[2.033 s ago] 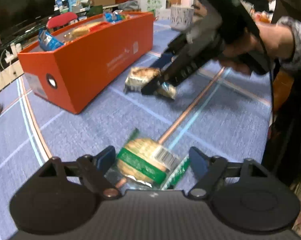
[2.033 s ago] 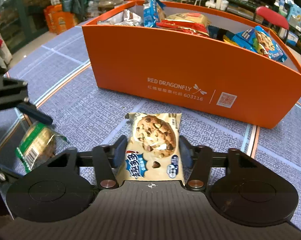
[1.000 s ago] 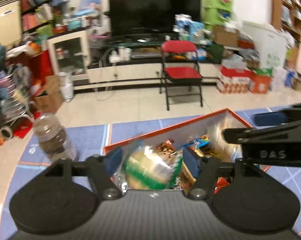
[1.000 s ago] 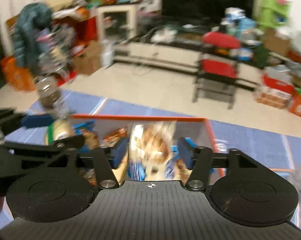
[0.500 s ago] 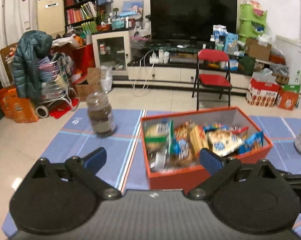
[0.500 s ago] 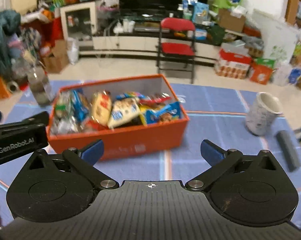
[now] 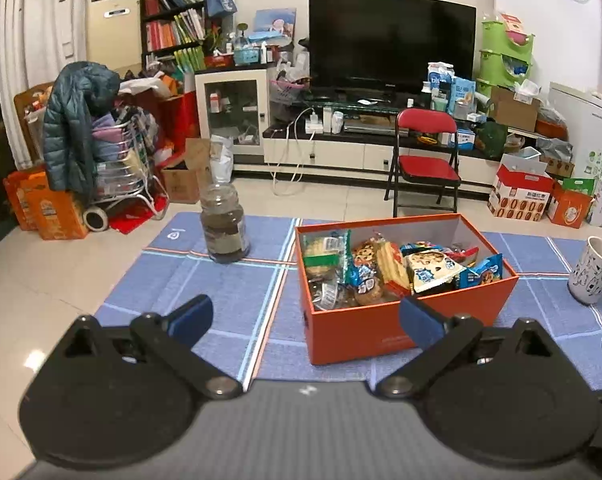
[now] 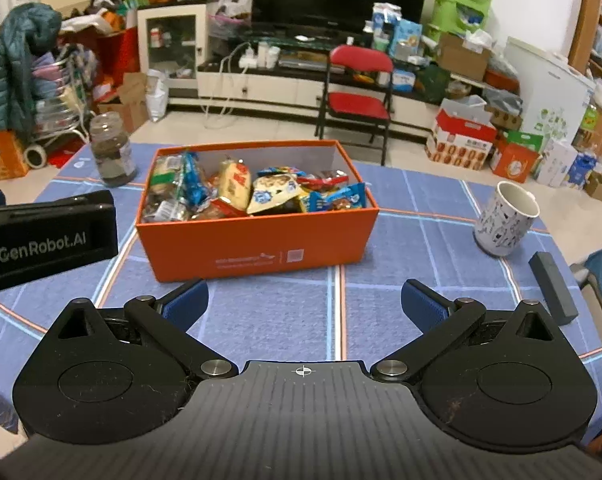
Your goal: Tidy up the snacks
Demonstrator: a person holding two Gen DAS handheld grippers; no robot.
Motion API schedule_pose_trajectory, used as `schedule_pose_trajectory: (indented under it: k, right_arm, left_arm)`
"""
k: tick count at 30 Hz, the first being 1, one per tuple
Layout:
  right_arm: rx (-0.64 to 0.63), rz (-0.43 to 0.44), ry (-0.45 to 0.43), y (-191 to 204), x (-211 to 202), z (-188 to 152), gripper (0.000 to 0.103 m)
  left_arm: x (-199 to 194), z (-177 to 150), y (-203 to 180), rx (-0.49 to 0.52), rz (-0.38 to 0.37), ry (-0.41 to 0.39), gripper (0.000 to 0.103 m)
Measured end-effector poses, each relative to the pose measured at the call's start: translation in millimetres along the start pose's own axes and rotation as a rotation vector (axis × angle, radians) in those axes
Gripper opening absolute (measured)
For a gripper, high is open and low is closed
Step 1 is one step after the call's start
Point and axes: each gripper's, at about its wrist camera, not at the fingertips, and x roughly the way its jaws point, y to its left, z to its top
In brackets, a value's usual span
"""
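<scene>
An orange box [image 8: 257,242] full of several snack packets stands on the blue checked tablecloth; it also shows in the left wrist view [image 7: 401,328]. A green-wrapped snack [image 7: 325,254] stands at the box's left end, and a chocolate-chip cookie packet [image 8: 275,195] lies in the middle. My left gripper [image 7: 304,321] is open and empty, held back from the box. My right gripper [image 8: 304,306] is open and empty, in front of the box. The left gripper's body [image 8: 45,240] shows at the left of the right wrist view.
A glass jar [image 7: 224,229] stands on the table left of the box. A patterned white mug [image 8: 504,220] stands to the right, with a dark grey bar [image 8: 553,288] near the table's right edge. A red folding chair [image 8: 359,92] stands beyond the table.
Two seconds ago each gripper gripped a snack on the table. Both carried them over the box, opened, and pulled back. The snacks now lie in the box.
</scene>
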Motion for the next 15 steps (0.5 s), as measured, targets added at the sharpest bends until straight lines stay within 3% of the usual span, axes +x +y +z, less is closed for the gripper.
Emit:
schedule_pose_trajectory:
  k: [5, 9, 12, 15]
  right_arm:
    - [-0.001, 0.009, 0.001, 5, -1, 0, 0.095]
    - [0.005, 0.021, 0.006, 5, 1, 1, 0.095]
    - [0.006, 0.025, 0.008, 6, 2, 1, 0.095]
    - [0.008, 0.031, 0.012, 7, 4, -1, 0.095]
  left_arm:
    - [-3, -1, -1, -0.008, 0.0, -0.007, 0.098]
    - [-4, -2, -2, 0.0, -0.055, -0.01, 0.099]
    - [-5, -4, -11, 0.056, -0.045, -0.007, 0.098]
    - [-3, -5, -10, 0.031, -0.026, -0.018, 0.098]
